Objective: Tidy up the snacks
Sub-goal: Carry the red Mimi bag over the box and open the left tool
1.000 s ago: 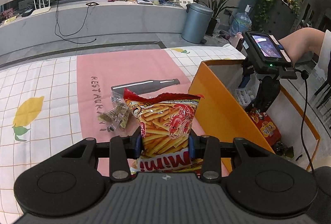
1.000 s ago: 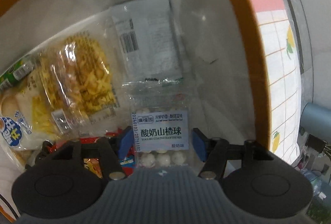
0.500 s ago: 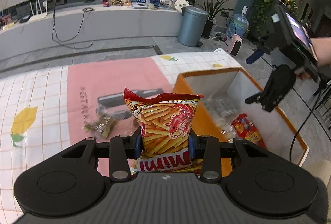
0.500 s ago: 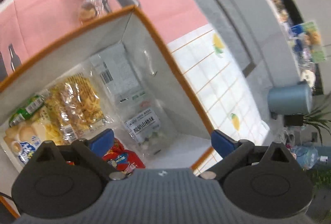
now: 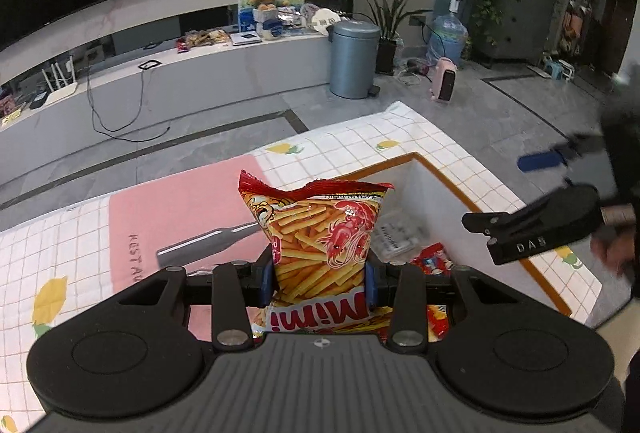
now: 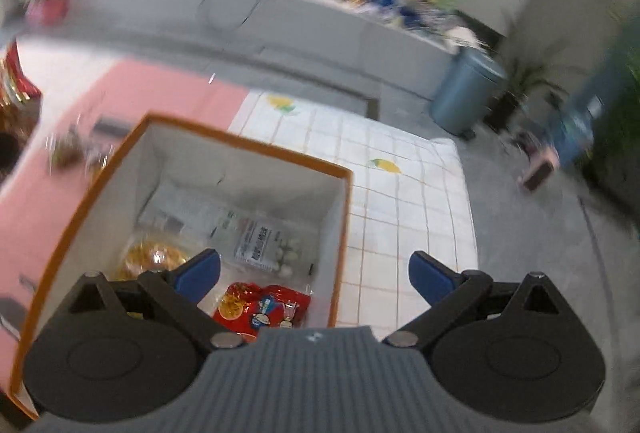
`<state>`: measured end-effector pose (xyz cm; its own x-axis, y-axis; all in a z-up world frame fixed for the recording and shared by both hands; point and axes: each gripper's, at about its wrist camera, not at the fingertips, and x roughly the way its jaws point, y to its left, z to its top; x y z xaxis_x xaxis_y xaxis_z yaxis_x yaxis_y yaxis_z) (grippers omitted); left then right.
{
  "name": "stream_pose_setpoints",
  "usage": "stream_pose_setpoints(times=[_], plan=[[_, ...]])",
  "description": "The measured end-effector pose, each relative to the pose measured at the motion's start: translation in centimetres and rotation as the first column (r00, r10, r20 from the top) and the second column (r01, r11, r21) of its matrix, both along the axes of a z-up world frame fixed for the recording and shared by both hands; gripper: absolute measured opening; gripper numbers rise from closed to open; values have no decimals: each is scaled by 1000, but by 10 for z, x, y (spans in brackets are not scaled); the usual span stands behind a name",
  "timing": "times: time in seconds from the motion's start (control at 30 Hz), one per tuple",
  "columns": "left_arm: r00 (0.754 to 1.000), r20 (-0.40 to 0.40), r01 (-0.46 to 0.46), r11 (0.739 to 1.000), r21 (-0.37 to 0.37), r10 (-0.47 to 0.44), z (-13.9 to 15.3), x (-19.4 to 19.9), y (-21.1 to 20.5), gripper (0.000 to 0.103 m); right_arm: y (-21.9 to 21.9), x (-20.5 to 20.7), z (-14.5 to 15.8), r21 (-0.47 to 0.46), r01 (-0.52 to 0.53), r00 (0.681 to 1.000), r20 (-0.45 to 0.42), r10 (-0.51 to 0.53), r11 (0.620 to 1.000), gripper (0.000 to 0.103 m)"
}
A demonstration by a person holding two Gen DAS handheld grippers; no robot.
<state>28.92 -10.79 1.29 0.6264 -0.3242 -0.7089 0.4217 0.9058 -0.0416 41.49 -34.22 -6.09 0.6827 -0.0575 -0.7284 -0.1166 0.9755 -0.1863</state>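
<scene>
Right tool (image 6: pixel 314 275) lifted from box (image 6: pixel 344 217), now wide, empty; left tool (image 5: pixel 319 279) still clamps chips (image 5: pixel 320 233).

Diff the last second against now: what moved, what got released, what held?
The right gripper let go of the clear pack of white yogurt hawthorn balls, its jaws have just been opening wide, and it rose out of the orange box; the pack now lies inside. The left gripper carried the Mimi shrimp-stick bag toward the box. Unchanged: left grip on the bag.
</scene>
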Motion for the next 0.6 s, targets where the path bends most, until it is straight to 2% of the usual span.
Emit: stream_pose_setpoints(times=[0.13,0.23,0.37,0.5,0.6], plan=[[999,-25,36,999,11,-35,-6,8,-20,46,-30,-18,-20,130,127,989,64,-136,983,98],[997,-64,47,998,30,-45,-18,21,-39,46,-47,-26,-38,231,168,977,93,-193,958,98],[992,-115,66,995,74,-58,-41,40,-64,46,-73,-36,-48,416,183,963,106,-248,891,98],[983,-182,36,993,112,-15,-66,61,-80,45,-86,-41,-44,425,211,948,132,-291,880,98],[979,-191,-43,985,168,75,-83,71,-85,46,-94,-43,-44,441,246,927,153,-342,863,98]])
